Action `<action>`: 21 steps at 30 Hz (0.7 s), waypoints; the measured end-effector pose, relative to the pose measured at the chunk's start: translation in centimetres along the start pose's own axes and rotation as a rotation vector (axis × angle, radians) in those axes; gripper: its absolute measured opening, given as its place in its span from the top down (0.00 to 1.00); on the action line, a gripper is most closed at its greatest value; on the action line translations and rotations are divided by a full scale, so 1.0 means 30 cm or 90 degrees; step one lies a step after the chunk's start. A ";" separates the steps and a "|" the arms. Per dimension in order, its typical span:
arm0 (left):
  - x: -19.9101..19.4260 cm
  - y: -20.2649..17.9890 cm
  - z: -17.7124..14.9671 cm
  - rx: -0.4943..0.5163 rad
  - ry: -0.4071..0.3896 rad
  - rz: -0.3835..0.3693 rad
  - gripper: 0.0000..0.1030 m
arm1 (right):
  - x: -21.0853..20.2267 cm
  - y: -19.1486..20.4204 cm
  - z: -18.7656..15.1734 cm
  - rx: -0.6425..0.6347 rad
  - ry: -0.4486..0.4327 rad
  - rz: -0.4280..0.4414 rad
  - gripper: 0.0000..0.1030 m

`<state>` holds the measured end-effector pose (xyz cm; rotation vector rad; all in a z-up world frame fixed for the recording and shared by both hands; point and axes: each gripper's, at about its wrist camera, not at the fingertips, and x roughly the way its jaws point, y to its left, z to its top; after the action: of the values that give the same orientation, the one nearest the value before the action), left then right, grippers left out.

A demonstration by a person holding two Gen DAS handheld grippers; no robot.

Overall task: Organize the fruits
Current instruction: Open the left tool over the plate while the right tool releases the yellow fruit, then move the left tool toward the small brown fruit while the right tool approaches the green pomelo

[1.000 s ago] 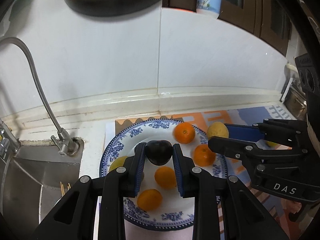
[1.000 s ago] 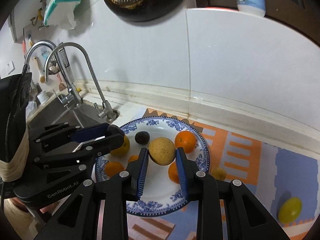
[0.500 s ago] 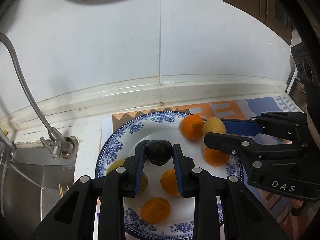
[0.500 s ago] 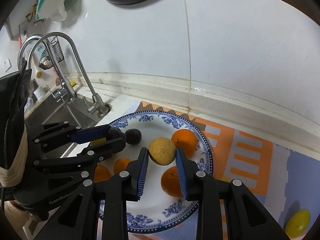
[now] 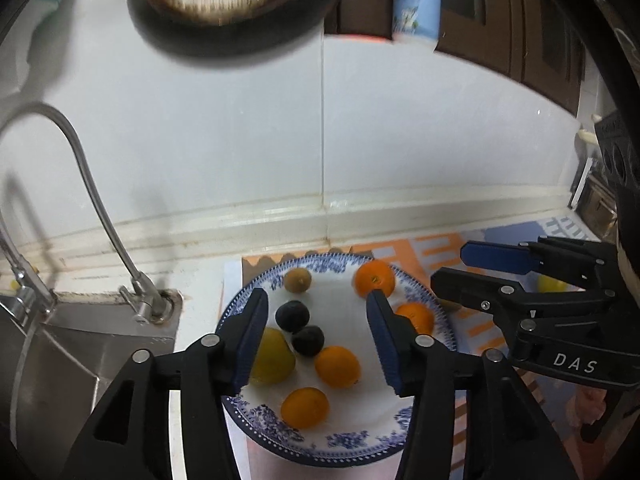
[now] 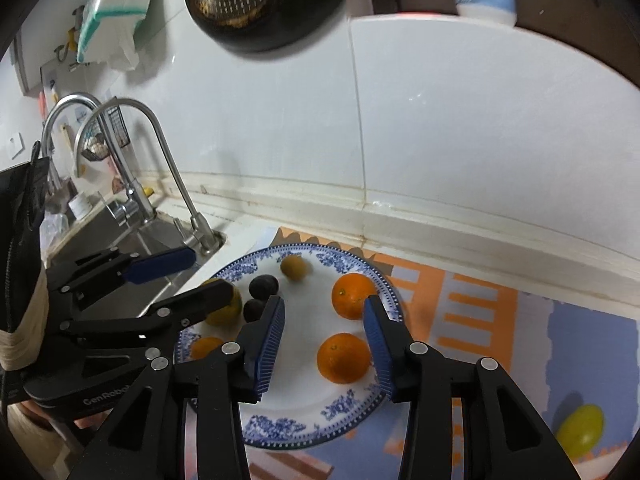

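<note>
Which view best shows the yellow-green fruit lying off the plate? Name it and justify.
The right wrist view: the yellow-green fruit sits unobstructed on the patterned mat, well clear of the plate. The left wrist view shows only a yellow sliver behind the right gripper.

A curved steel faucet (image 6: 160,168) stands at the corner of the steel sink (image 5: 72,344), left of a patterned orange and blue mat (image 6: 480,304) on the worktop. On the white tiled wall (image 5: 400,120) hangs a dark round strainer (image 5: 236,4). A white and blue bottle (image 5: 416,0) stands higher up, and a tissue pack (image 6: 116,4) hangs at upper left.
</note>
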<state>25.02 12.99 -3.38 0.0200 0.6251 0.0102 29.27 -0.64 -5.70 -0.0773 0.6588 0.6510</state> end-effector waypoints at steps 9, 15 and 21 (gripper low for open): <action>-0.123 -0.093 0.019 0.005 -0.041 -0.015 0.26 | -0.198 -0.020 -0.018 0.015 -0.060 -0.034 0.49; -0.167 -0.173 0.025 0.028 -0.059 -0.026 0.18 | -0.330 -0.053 -0.042 0.027 -0.098 -0.089 0.41; -0.189 -0.252 0.022 0.054 -0.060 -0.044 0.17 | -0.412 -0.097 -0.081 0.044 -0.113 -0.135 0.40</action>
<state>20.83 5.34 0.30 0.0802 0.5308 -0.0844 22.21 -10.27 -0.71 -0.0242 0.4938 0.4254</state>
